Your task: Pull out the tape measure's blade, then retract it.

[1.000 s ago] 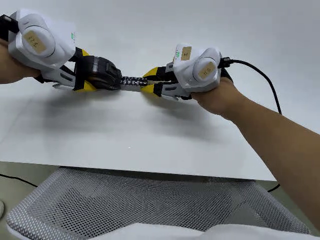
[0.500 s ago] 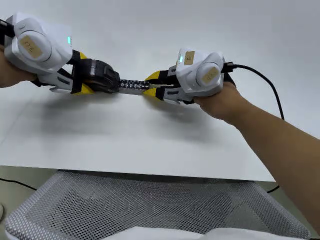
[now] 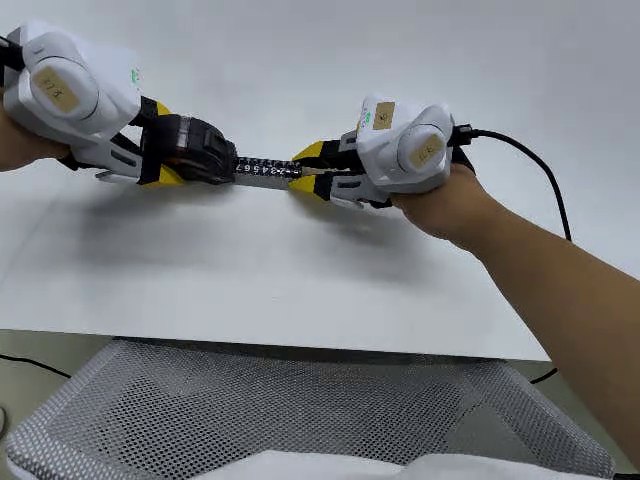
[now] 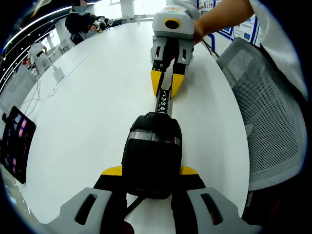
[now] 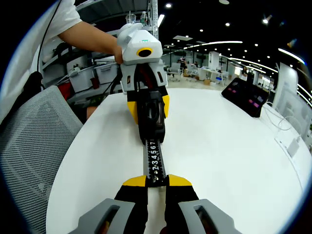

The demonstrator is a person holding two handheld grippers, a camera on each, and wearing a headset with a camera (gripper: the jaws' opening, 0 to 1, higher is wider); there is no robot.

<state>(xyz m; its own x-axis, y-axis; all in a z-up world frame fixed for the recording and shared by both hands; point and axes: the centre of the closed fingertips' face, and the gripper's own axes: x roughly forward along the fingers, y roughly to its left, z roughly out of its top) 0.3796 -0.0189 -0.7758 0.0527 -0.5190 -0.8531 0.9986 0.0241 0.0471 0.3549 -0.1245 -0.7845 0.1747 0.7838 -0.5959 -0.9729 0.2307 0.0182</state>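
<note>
A black tape measure case (image 3: 196,150) (image 4: 152,157) (image 5: 150,113) is held just above the white table, with my left gripper (image 3: 160,150) (image 4: 152,171) shut on it. A short stretch of black blade with white numbers (image 3: 266,169) (image 4: 164,101) (image 5: 154,160) runs out of the case to the right. My right gripper (image 3: 306,170) (image 5: 155,183) is shut on the blade's end, its yellow-tipped fingers (image 4: 156,84) pinching it. The two grippers face each other along the blade.
The white table (image 3: 300,270) spreads under both grippers. A black cable (image 3: 530,160) trails from the right gripper. A grey mesh chair (image 3: 300,410) sits at the table's near edge. A dark tablet (image 5: 246,100) and white cables (image 4: 58,73) lie farther off.
The blade shows a little longer than before: the two grippers have drawn slightly apart, the right one shifting right and the left one left.
</note>
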